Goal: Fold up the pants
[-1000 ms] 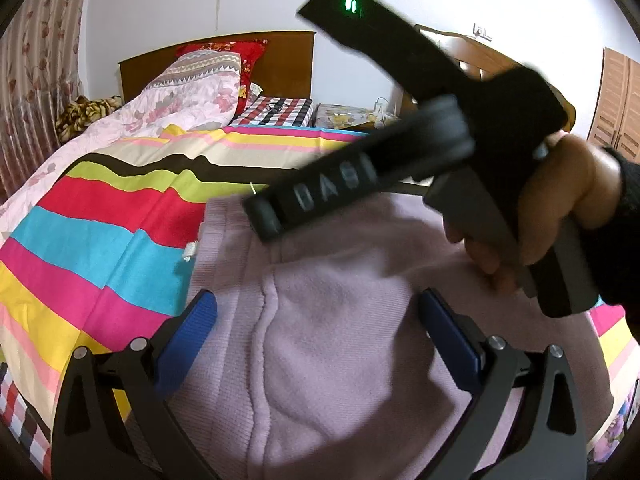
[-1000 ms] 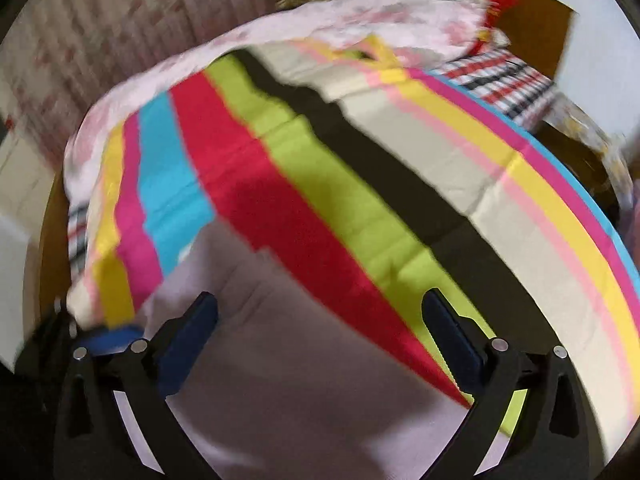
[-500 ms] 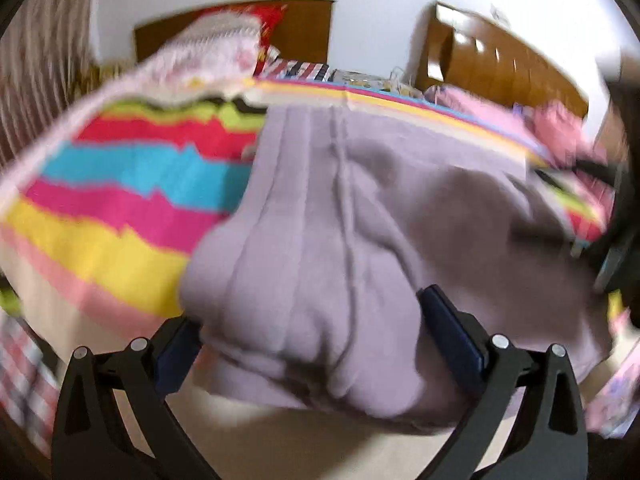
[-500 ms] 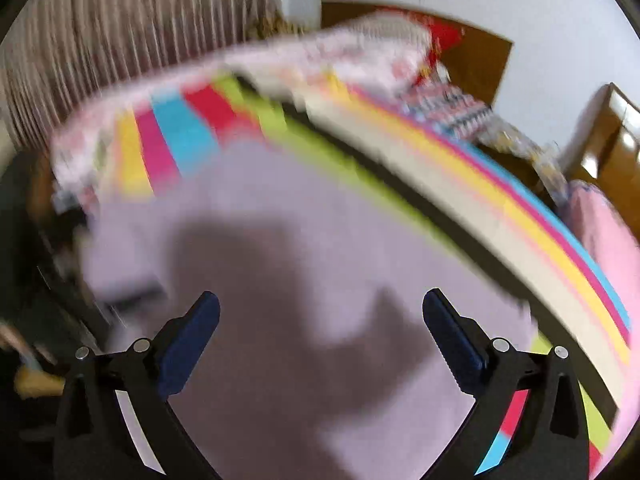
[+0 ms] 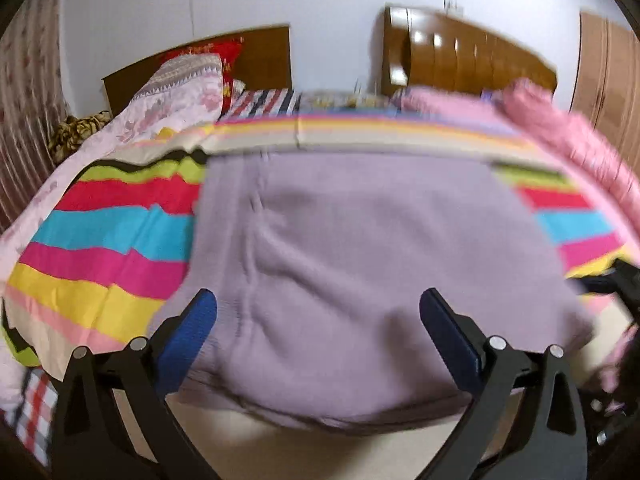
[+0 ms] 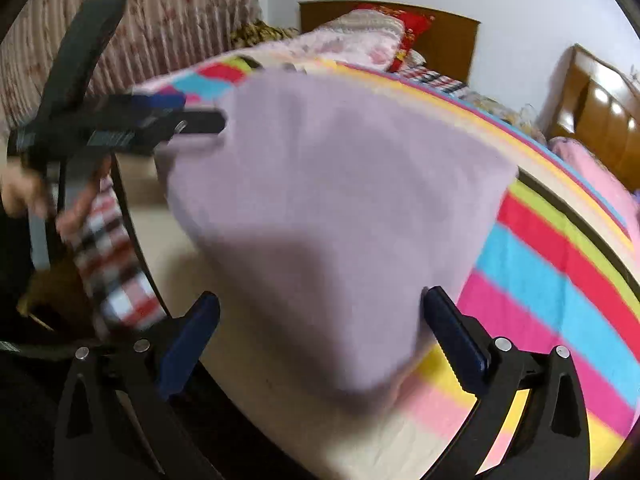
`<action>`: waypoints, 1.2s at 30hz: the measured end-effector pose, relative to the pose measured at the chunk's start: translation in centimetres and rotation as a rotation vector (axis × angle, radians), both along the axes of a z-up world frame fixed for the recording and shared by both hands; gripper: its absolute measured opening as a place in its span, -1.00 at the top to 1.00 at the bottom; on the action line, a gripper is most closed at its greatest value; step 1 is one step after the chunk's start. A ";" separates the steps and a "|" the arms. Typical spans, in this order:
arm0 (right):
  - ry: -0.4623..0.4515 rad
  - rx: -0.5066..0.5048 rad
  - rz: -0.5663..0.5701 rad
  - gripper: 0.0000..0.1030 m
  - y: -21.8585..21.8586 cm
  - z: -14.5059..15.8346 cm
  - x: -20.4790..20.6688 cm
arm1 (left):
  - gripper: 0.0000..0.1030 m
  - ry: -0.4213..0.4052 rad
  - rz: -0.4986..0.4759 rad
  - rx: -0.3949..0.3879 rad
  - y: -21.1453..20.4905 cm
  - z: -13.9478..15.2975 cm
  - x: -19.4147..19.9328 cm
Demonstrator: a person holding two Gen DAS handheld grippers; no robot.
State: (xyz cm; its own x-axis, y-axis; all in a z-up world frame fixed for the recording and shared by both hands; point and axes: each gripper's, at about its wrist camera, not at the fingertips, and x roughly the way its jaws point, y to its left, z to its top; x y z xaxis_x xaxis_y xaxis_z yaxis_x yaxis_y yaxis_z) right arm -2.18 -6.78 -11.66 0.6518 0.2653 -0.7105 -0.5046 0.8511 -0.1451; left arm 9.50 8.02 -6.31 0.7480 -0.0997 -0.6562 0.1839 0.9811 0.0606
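Lilac knit, the pants (image 5: 360, 264) lie as a broad folded slab on the striped blanket (image 5: 100, 232) at the near edge of the bed, the near hem drooping over it. The left hand-held gripper (image 5: 318, 320) hangs above the near hem, jaws spread wide, holding nothing. The right hand-held gripper (image 6: 320, 320) is likewise wide apart and empty, over the pants' near right corner. A fold looks just laid down; the next move likely calls for pinching the near edge and carrying it far over, corners kept square.
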 end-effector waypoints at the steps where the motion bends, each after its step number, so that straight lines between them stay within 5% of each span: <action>1: -0.022 0.014 0.000 -0.92 -0.3 -0.1 -0.8 | -0.97 -0.040 -0.012 0.078 -0.7 -0.6 -0.3; 4: 0.102 0.119 -0.023 -0.92 -1.9 -0.6 -0.6 | -0.97 -0.022 -0.010 0.061 -0.3 -0.6 -0.3; 7: 0.075 0.116 -0.025 -0.91 -2.0 0.1 -1.4 | -0.97 0.002 -0.002 0.095 -0.4 0.1 -0.2; 12: -0.136 0.233 -0.082 -0.91 -2.7 5.1 -1.9 | -0.97 -0.074 -0.039 0.080 -2.6 2.6 -2.4; 17: -0.022 0.338 0.076 -0.89 -0.2 5.4 -0.6 | -0.97 0.004 -0.022 0.092 -3.2 0.2 -1.0; 21: 0.114 0.292 0.094 -0.83 1.7 1.6 0.3 | -0.97 -0.005 -0.037 0.057 -2.5 -0.3 -1.3; 26: 0.114 0.338 0.111 -0.81 0.9 1.6 0.1 | -0.97 -0.016 -0.037 0.050 -2.5 -0.6 -1.6; 36: 0.034 0.218 0.061 -0.81 -0.1 3.5 -3.3 | -0.97 -0.026 0.011 0.052 -2.2 1.3 -3.9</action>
